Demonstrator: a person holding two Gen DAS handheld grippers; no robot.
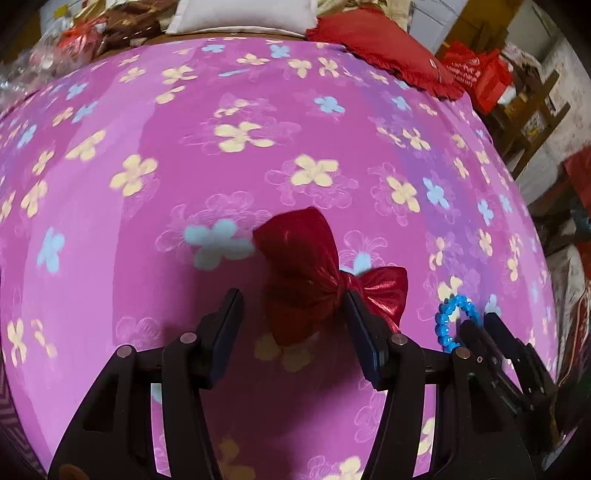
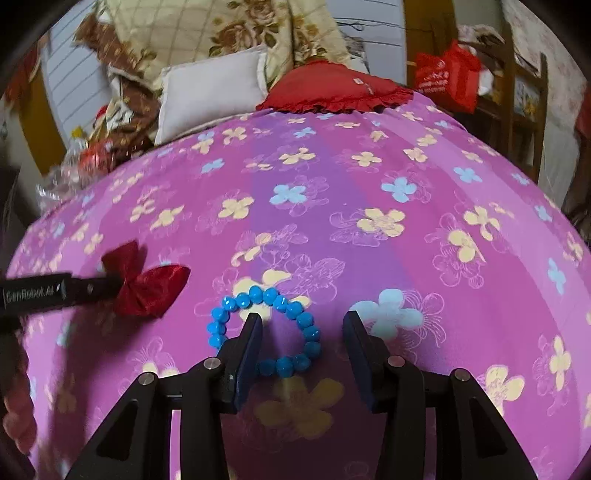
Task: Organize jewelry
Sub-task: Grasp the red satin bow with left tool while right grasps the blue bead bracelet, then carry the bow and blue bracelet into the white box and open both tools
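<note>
A shiny red bow (image 1: 317, 273) lies on the pink flowered bedsheet (image 1: 258, 110). My left gripper (image 1: 293, 299) is open, its jaws on either side of the bow's knot and left lobe. The bow also shows in the right wrist view (image 2: 147, 284), with a left finger (image 2: 74, 290) against its knot. A blue bead bracelet (image 2: 266, 328) lies flat on the sheet. My right gripper (image 2: 301, 325) is open over it, the left finger inside the ring, the right finger outside. In the left wrist view the bracelet (image 1: 448, 317) sits beside the right gripper's fingers (image 1: 476, 332).
A red frilled cushion (image 2: 332, 92) and a white pillow (image 2: 210, 96) lie at the bed's far end with folded blankets (image 2: 221, 33). A red bag (image 2: 443, 79) hangs on wooden furniture (image 2: 524, 110) at the right. Clutter and plastic wrap (image 2: 74, 162) sit at the far left.
</note>
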